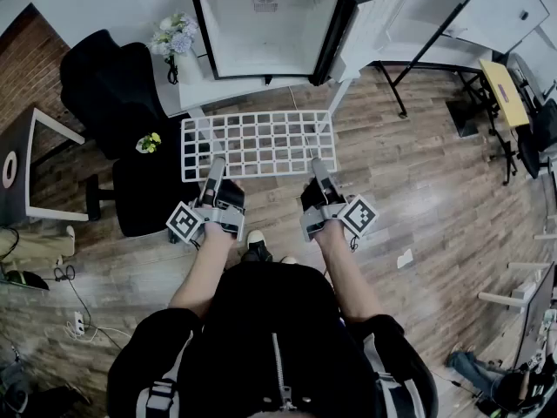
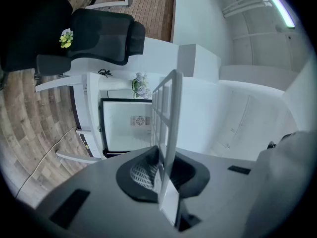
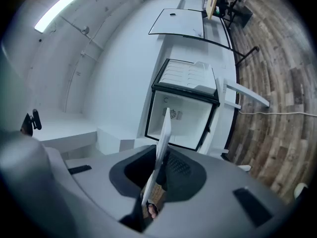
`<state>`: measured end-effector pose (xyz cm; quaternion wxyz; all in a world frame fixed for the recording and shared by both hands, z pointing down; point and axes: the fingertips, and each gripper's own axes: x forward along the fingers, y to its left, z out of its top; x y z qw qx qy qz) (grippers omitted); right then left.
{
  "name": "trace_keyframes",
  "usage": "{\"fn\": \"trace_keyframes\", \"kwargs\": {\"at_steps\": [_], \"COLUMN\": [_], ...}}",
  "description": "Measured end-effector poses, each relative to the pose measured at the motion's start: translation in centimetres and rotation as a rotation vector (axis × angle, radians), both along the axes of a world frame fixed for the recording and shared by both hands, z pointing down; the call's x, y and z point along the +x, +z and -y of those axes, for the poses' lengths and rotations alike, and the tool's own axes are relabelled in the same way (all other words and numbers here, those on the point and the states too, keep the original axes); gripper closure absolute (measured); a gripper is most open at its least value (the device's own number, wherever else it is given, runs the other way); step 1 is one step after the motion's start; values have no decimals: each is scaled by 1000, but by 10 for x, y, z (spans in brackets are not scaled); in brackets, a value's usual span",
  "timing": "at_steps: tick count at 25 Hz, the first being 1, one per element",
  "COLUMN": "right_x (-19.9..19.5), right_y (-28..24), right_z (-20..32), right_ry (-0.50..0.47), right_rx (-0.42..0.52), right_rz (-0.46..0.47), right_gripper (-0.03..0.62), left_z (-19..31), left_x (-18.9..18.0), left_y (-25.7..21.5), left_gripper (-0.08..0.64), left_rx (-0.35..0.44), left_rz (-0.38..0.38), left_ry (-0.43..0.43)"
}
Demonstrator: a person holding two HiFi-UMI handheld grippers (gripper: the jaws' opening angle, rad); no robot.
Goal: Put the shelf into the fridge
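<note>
The shelf [image 1: 259, 144] lies level in front of the open fridge [image 1: 265, 29], its near edge held in the left claw [image 1: 215, 167] on the left and the right claw [image 1: 318, 167] on the right. Flowers [image 1: 172, 36] stand on the worktop [image 1: 198, 85] left of the fridge, and a chair [image 1: 104, 94] is further left.

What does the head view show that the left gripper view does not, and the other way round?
Only the head view: the whole white grid shelf lying flat, with the left gripper and right gripper each shut on its near edge. Only the left gripper view: the shelf seen edge-on, clamped between that gripper's jaws, and a light strip overhead. Both: the open fridge, the flowers beside it, and the black chair.
</note>
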<state>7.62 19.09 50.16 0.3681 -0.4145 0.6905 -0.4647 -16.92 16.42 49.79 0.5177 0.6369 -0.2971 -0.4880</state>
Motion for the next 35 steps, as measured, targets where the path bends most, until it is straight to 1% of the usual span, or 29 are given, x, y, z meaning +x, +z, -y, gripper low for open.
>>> {"fn": "trace_keyframes", "kwargs": {"at_steps": [3,7,15,25,35], "right_x": [3,3,6,-8,-15], "right_y": [2,-1,2,5,4], "right_z": [0,3,11,32,46], "right_ry": [4,-2,9,12,43], "right_rx": [-3,17,12,6,1], "right_rz": [3,2,1,9,9], "right_gripper": [543,535,534,534,534], "left_z": [1,4,15,37,59], "left_x": [2,3,5,-8,-13], "left_y": [-2,0,4,6,2], "left_gripper": [517,517,517,517,516], "left_rx": [0,-5,-9,-10,-7], "left_rz": [-4,-2,2,6,7], "left_ry": [3,5,17,29,62]}}
